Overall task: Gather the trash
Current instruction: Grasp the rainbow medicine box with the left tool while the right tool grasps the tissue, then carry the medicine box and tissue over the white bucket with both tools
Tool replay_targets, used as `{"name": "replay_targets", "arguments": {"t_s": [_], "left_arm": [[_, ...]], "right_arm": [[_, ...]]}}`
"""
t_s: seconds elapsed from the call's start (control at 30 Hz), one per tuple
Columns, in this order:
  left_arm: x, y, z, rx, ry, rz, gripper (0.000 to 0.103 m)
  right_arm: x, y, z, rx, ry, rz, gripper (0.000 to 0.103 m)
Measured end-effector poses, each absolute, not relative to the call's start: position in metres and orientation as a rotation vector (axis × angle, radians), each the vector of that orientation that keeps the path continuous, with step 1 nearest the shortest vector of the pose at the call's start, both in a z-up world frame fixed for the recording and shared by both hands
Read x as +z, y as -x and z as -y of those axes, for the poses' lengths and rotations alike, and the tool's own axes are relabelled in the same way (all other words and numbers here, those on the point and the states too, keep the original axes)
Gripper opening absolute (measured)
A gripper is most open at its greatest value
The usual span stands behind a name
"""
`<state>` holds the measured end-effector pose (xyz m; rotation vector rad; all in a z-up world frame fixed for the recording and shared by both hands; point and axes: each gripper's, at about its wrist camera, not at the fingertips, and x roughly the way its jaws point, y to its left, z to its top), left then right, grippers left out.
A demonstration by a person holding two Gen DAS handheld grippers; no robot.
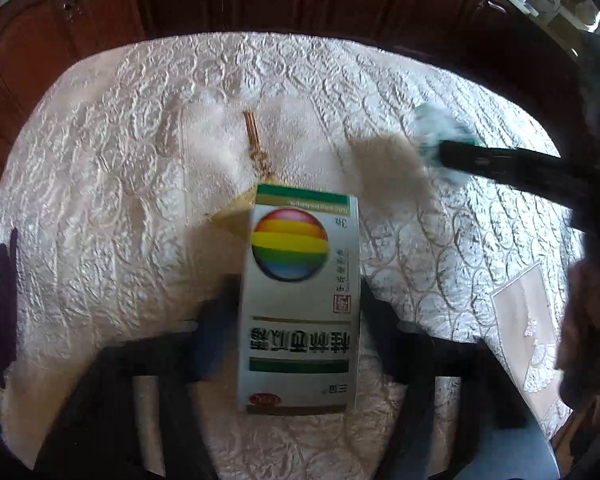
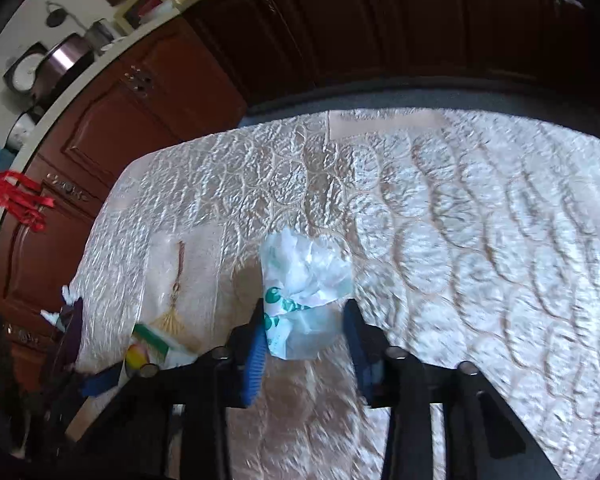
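A: Nearest first: the left gripper has its jaws about half apart, pressed on the sides of the box above the tablecloth. Lift it straight so it can't twist out.

B: And the right gripper?

A: Its jaws are drawn in on the crumpled wrapper, over the cloth's middle. It's soft, so I'd keep the squeeze firm.

B: Further out?

A: A tasselled charm lies beyond the box; steer clear of it.

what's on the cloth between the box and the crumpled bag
Only bare cloth between the box and the crumpled bag, seen in the left wrist view.
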<state>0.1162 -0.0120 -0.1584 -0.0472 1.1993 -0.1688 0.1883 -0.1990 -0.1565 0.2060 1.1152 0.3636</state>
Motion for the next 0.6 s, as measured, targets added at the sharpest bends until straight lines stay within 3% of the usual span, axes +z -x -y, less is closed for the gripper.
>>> {"name": "replay_targets", "arguments": {"t_s": [0.23,0.6], "left_arm": [[-0.135,-0.102,0.025,-0.201,0.067,-1.132,0.051],[-0.087,-0.078,0.112,-0.339,-0.021,-1.030,0.051]], "right_arm": [[-0.124,-0.141,0.242,0.395,-0.248,-1.045,0.031],[-0.086,-0.058,0.327,0.285,-0.315,-0.940,0.031]]}}
